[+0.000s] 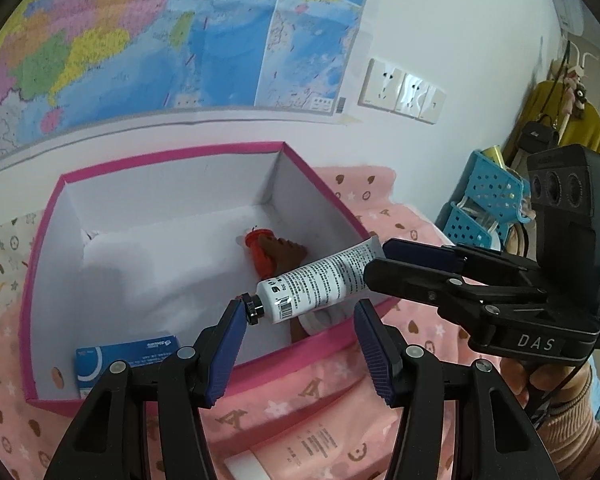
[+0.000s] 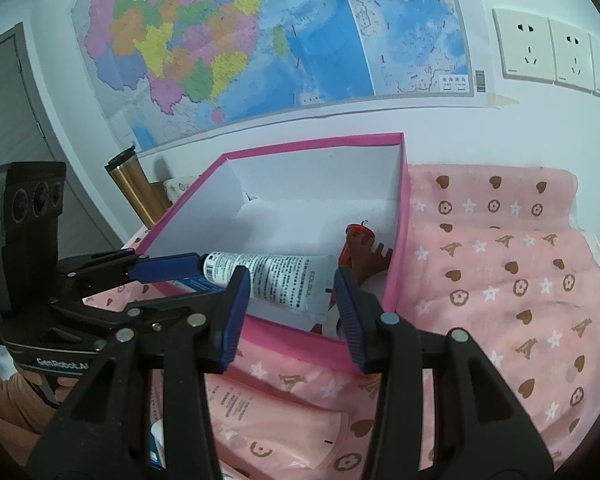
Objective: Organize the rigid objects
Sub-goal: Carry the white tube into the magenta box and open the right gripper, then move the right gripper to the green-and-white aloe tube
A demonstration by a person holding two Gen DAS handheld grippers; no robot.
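Note:
A white tube (image 1: 320, 280) with black print and a dark cap hangs over the near right part of the pink box (image 1: 172, 152). My right gripper (image 2: 291, 280) is shut on its flat crimped end. In the left wrist view it reaches in from the right. My left gripper (image 1: 300, 312) stands open, and its left fingertip (image 1: 240, 312) is at the tube's cap. In the box lie a red and brown comb-like thing (image 1: 268, 252), a blue carton (image 1: 128, 356) and something white (image 1: 316, 322), partly hidden under the tube.
The box sits on a pink patterned blanket (image 2: 500, 280). A pale pink tube (image 2: 260, 412) lies on it below my grippers. A gold flask (image 2: 136, 192) stands left of the box, and blue baskets (image 1: 484, 200) to its right. Behind is a wall with a map (image 2: 260, 40).

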